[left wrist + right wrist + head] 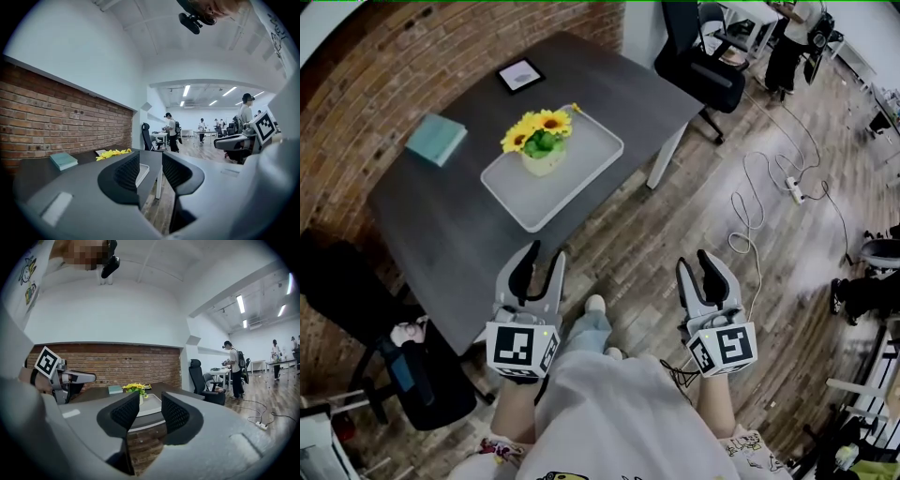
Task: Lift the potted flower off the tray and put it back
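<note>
The left gripper (539, 258) is hanging over the table's (441, 220) near edge. The right gripper (694, 262) is hovering over the floor, further right. Both are pointing roughly level, with jaws standing partly apart and gripping nothing. Farther off, the flower (542, 141) is standing upright on the tray's (581, 183) far-left part. It is lying almost straight ahead of the left gripper, which I judge nearer.

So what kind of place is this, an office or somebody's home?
Most likely an open-plan office or lab: a black office chair beside the dark table, people at white desks under ceiling strip lights, and a power strip on the wood floor.
</note>
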Tool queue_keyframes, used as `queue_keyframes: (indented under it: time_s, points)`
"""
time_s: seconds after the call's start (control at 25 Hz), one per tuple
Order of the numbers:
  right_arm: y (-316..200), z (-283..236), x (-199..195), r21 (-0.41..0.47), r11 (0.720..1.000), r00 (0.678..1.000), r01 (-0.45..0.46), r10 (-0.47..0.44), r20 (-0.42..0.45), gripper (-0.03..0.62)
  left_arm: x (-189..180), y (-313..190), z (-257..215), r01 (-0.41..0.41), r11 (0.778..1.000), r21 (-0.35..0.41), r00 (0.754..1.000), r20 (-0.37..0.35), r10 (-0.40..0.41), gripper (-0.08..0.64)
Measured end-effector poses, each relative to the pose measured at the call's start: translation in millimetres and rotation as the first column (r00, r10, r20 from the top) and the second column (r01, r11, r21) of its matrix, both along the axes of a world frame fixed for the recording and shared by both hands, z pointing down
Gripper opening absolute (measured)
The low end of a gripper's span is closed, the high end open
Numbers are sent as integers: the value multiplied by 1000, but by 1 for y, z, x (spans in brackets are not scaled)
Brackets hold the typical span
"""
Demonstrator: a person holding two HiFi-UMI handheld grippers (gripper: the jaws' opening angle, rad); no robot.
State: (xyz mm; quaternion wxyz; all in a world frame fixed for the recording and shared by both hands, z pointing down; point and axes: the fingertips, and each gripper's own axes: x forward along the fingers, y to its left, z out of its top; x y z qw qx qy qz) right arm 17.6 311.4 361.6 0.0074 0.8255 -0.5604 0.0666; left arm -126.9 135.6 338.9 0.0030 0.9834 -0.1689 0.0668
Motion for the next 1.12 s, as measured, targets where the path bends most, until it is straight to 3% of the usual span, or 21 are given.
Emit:
queue_keyframes:
  time_s: [0.32, 0.64, 1.12]
  points:
    - [-70, -4, 35, 1, 999, 999, 32, -32, 19, 173, 39, -66, -4, -8, 1000, 4, 1000, -4, 8, 176]
    - [-111, -5, 40, -2, 999, 998, 49, -49, 34, 184, 45, -99, -1, -9, 1000, -1, 1000, 0, 9, 192]
    - [-164, 5, 55, -13, 986, 985, 166, -165, 56, 201, 37, -135, 13, 115, 993, -24, 993, 13, -115, 216]
